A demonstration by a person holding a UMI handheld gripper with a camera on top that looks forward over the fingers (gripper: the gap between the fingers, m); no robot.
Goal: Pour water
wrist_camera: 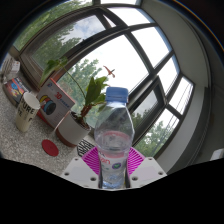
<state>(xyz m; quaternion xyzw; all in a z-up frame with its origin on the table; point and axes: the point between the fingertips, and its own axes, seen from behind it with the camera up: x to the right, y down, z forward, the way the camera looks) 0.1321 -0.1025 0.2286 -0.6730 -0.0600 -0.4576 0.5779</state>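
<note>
Gripper (115, 165): clenched on the water bottle, pink pads (93, 161) pressed against both of its sides.
Water bottle (116, 135): clear plastic, blue cap, white label, held upright between the fingers, partly filled.
Potted plant (82, 105): seen just beyond the bottle, in a pale pot.
Bench (25, 140): speckled surface, carrying a red disc (50, 147) and a white cup (29, 110).
Windows (140, 60): large panes, trees seen outside.

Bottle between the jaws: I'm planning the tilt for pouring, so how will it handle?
The water bottle looks nearly full, so probably heavy for its size. Its thin clear plastic may flex under squeeze. Its smooth wall could slip between the jaws.
</note>
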